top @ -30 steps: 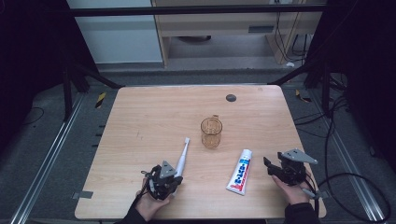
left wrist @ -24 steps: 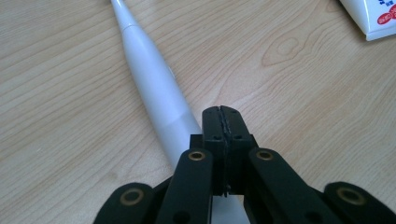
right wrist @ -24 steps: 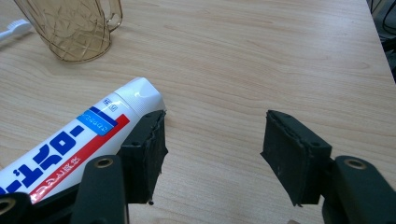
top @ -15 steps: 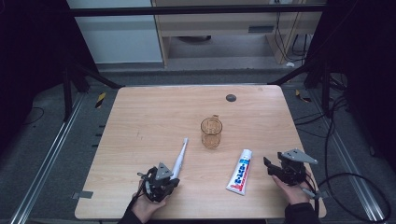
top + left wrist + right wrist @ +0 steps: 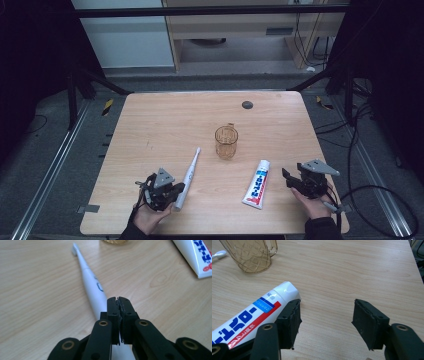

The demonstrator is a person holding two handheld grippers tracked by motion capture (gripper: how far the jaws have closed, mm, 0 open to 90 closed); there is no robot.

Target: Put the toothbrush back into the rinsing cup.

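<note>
- Left gripper (image 5: 161, 189) at the near left of the table (image 5: 165, 120), jaws pressed together on nothing, just above the handle end of a white toothbrush (image 5: 188, 173) lying flat.
- Right gripper (image 5: 305, 179) at the near right, jaws wide apart, empty.
- Toothpaste tube (image 5: 256, 183) flat beside the right gripper's jaws.
- Amber cup (image 5: 226, 142) upright mid-table, between toothbrush and tube.
</note>
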